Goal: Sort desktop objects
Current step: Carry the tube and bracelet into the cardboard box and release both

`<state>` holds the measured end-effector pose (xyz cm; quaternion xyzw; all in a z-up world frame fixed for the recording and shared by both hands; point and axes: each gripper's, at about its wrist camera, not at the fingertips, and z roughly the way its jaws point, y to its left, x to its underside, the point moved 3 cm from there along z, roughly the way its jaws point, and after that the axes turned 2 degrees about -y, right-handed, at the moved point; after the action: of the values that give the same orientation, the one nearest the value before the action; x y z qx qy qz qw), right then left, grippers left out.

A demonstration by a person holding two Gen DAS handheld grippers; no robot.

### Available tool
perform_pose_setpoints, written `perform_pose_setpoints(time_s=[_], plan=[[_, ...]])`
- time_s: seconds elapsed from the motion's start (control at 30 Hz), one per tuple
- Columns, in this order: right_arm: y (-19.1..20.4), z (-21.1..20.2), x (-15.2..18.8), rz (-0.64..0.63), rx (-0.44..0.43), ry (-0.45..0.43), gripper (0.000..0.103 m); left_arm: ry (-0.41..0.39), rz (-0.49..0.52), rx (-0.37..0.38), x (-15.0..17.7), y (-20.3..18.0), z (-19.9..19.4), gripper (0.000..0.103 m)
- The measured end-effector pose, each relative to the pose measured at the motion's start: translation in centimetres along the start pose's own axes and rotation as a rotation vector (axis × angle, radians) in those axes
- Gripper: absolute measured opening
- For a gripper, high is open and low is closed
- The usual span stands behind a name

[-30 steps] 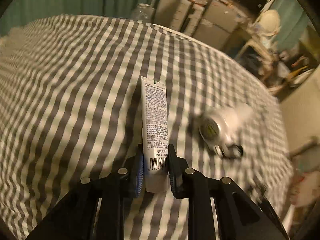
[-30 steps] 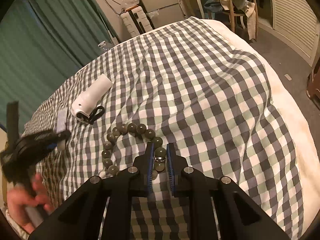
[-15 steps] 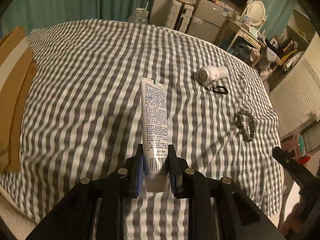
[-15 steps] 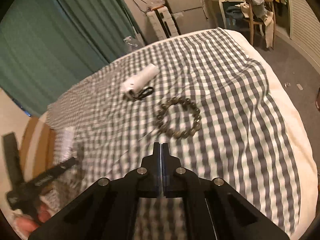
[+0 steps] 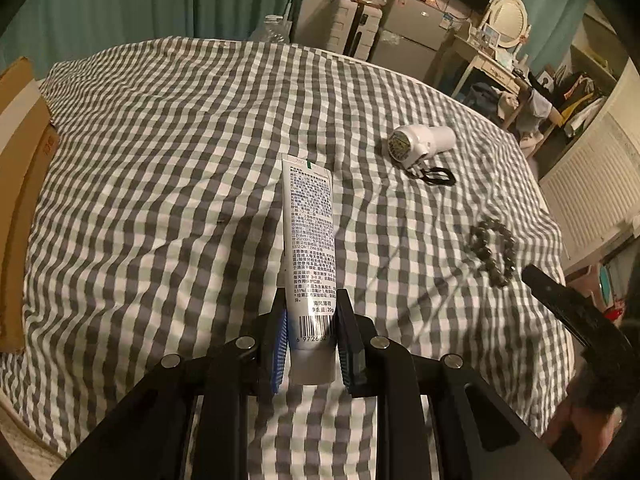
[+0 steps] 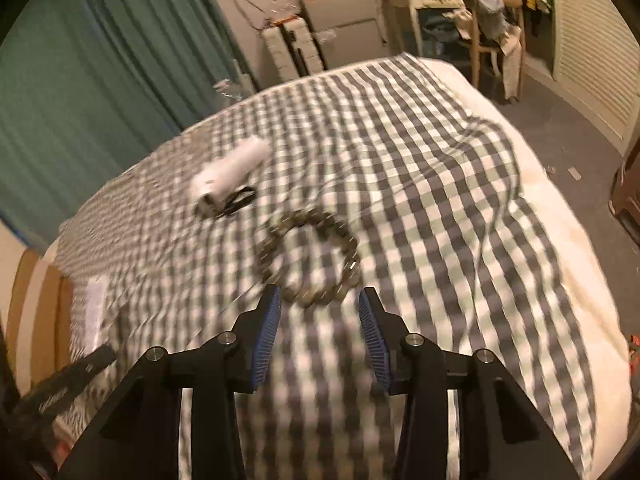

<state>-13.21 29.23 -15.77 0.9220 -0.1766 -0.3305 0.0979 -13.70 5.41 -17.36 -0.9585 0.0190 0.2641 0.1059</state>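
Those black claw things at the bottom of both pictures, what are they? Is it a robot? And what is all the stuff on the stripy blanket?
No robot here. A person holds a grabber tool in each hand, and each tool has a little camera looking out along its two fingers. So each picture is what one grabber sees.

The left gripper is squeezing a white tube covered in small print, holding it up above the checked blanket.

The right gripper holds nothing; its jaws are opening, just in front of a bead bracelet lying on the blanket.

Also lying there is a small white hair dryer with a black loop. A brown cardboard box sits at the blanket's edge.
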Motion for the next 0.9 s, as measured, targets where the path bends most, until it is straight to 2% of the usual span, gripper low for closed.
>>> perform_pose_setpoints(time_s=[0.03, 0.1, 0.13, 0.17, 0.23, 0.33, 0.47, 0.5, 0.63, 0.67, 0.73, 0.87, 0.9], plan=[[-0.4, 1.4, -0.5, 0.017, 0.003, 0.004, 0.041, 0.004, -0.001, 0.001, -0.1, 0.1, 0.4, 0.021], [-0.7, 3.4, -0.9, 0.039, -0.003, 0.024, 0.031, 0.008, -0.002, -0.005, -0.3, 0.3, 1.3, 0.021], [-0.8, 4.4, -0.9, 0.047, 0.004, 0.036, 0.015, 0.009, 0.005, -0.012, -0.3, 0.4, 1.6, 0.021], [-0.9, 4.9, -0.8, 0.047, 0.021, 0.030, 0.012, 0.007, 0.009, -0.025, -0.4, 0.6, 1.9, 0.021], [-0.7, 4.2, -0.2, 0.065, -0.006, -0.013, 0.011, 0.003, 0.003, -0.038, -0.6, 1.0, 2.1, 0.021], [0.8, 1.7, 0.6, 0.060, -0.085, -0.009, 0.011, -0.027, -0.041, -0.025, -1.0, 1.8, 1.4, 0.021], [3.7, -2.4, -0.1, 0.023, -0.194, -0.020, 0.011, -0.080, -0.051, -0.012, -1.7, 1.9, -1.1, 0.021], [4.9, -4.2, -0.2, 0.009, -0.214, -0.043, 0.011, -0.101, -0.064, 0.002, -2.1, 2.2, -2.4, 0.021], [9.2, -8.3, 0.2, -0.040, -0.312, -0.027, 0.011, -0.165, -0.091, 0.007, -3.6, 3.6, -7.1, 0.021], [10.7, -9.2, 0.3, -0.062, -0.330, -0.019, 0.011, -0.191, -0.096, -0.009, -4.1, 4.2, -8.7, 0.021], [15.0, -11.7, 0.0, -0.148, -0.382, -0.016, 0.011, -0.255, -0.105, -0.105, -5.2, 5.6, -12.0, 0.021], [23.7, -15.2, -1.1, -0.296, -0.471, -0.044, 0.011, -0.354, -0.209, -0.149, -7.1, 10.7, -17.9, 0.021], [26.6, -16.1, -1.4, -0.335, -0.523, -0.040, 0.011, -0.380, -0.248, -0.172, -7.3, 12.7, -19.4, 0.021]])
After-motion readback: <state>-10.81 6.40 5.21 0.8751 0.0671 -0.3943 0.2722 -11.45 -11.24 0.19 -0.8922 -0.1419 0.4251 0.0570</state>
